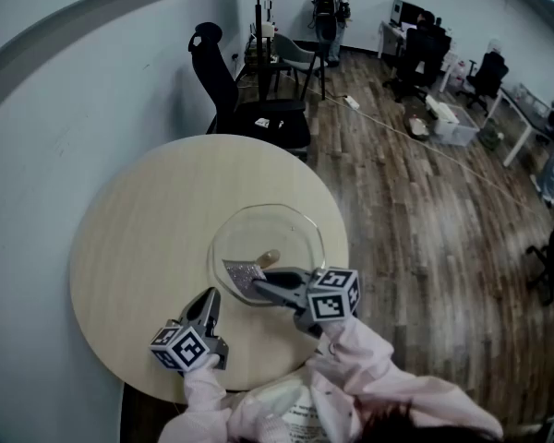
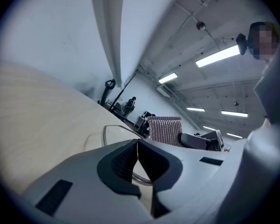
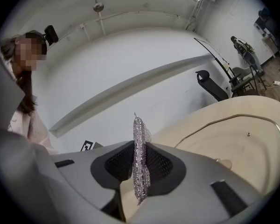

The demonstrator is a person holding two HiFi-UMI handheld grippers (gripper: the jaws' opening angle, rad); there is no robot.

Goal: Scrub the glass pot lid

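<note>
On the round wooden bench (image 1: 138,247), toward its near right side, the glass pot lid (image 1: 279,232) is lying flat with its pale knob (image 1: 269,258) showing near the middle. The right tool (image 1: 258,286) is reaching in over the lid's near edge, and its jaws are clamping a glittery silver scrub pad (image 1: 243,277). From the head view the pad is hanging over the near left part of the glass, just beside the knob; whether it is touching the glass cannot be told. In the right gripper view the pad (image 3: 139,125) is standing on edge, squeezed between the two pads of the right tool (image 3: 139,148) and sticking out above and below them, while the lid (image 3: 242,139) is spreading out to the right over the bench (image 3: 233,108).

The left tool (image 1: 210,298) is sitting to the left of the lid's near edge, its tips just beside the rim and pointing toward it. In the left gripper view the jaws of the left tool (image 2: 138,153) are pressing together with nothing between them. Beyond them the lid's rim (image 2: 109,133) is curving across the bench (image 2: 37,106), and the scrub pad (image 2: 164,129) is showing upright to the right, gripped by the other tool.
</note>
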